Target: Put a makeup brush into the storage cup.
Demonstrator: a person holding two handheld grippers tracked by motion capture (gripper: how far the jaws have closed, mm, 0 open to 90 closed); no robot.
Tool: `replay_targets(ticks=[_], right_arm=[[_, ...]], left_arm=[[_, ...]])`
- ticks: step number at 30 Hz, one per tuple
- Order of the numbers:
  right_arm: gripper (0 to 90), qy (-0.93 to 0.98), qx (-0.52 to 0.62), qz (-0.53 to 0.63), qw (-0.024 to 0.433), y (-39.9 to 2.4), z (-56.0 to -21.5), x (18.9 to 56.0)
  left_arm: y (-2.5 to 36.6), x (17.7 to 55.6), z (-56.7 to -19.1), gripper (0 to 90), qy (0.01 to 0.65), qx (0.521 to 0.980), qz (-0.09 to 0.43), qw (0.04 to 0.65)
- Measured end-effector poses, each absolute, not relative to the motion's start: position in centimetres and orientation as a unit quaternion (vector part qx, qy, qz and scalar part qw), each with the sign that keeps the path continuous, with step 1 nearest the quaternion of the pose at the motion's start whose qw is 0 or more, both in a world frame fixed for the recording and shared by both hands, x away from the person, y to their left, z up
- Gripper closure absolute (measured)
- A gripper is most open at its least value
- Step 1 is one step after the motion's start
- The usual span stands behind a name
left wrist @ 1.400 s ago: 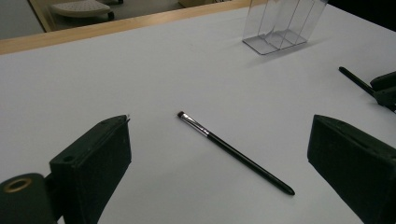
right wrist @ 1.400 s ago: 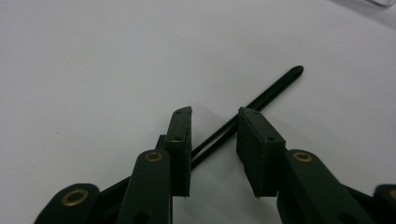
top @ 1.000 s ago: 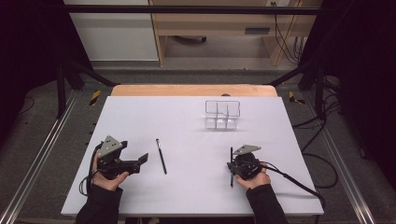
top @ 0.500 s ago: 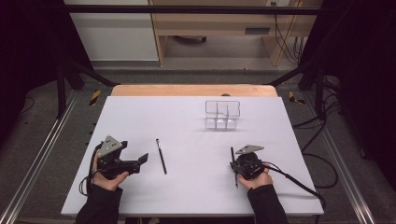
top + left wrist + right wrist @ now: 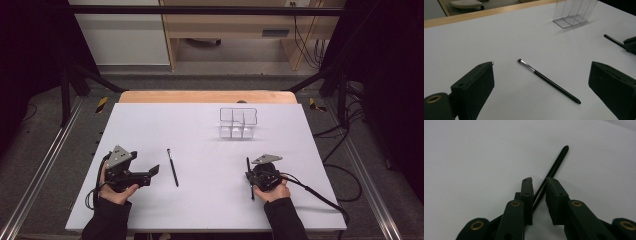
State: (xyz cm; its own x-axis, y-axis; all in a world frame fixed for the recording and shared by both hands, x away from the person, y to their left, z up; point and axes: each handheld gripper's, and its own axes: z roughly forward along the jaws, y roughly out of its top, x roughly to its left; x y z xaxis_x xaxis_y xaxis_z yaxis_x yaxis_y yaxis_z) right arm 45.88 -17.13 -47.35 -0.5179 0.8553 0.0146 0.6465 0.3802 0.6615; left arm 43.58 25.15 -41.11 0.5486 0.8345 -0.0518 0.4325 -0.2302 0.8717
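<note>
Right gripper view has your right gripper [image 5: 539, 186] nearly closed around a brush [image 5: 554, 166]: squeeze squarely; left gripper [image 5: 541, 82] gapes open.

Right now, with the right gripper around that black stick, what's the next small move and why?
Probably close the right gripper the rest of the way. The thin black stick runs between its jaws, but a gap shows beside it, so the hold looks loose. Lifting toward the clear organizer before it clamps could drop it.

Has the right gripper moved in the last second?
Yes, a little. In the high view the right gripper has shifted toward the person, away from the clear organizer, its jaws around a thin black brush.
</note>
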Motion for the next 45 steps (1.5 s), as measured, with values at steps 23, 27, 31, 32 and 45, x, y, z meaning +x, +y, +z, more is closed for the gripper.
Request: replay_targets(ticks=[23, 27, 31, 32, 45], right_arm=[[74.2, 0.809, 0.453, 0.328, 0.183, -16.97, -47.76, 46.32], [77.8, 0.813, 0.444, 0.331, 0.179, -17.0, -47.76, 46.33], [80.3, 0.815, 0.436, 0.342, 0.168, -16.94, -47.76, 46.35], [81.0, 0.816, 0.434, 0.344, 0.165, -16.92, -47.75, 46.36], [74.9, 0.82, 0.434, 0.34, 0.154, -16.84, -47.67, 45.9]], left_arm=[[25.04, 43.63, -41.2, 5.7, 0.419, 0.755, 0.219, 0.453], [25.0, 43.63, -41.22, 5.7, 0.419, 0.756, 0.22, 0.453], [25.0, 43.64, -41.23, 5.7, 0.419, 0.756, 0.219, 0.453], [24.99, 43.63, -41.23, 5.7, 0.419, 0.756, 0.219, 0.453], [24.95, 43.61, -41.26, 5.7, 0.418, 0.756, 0.218, 0.453]])
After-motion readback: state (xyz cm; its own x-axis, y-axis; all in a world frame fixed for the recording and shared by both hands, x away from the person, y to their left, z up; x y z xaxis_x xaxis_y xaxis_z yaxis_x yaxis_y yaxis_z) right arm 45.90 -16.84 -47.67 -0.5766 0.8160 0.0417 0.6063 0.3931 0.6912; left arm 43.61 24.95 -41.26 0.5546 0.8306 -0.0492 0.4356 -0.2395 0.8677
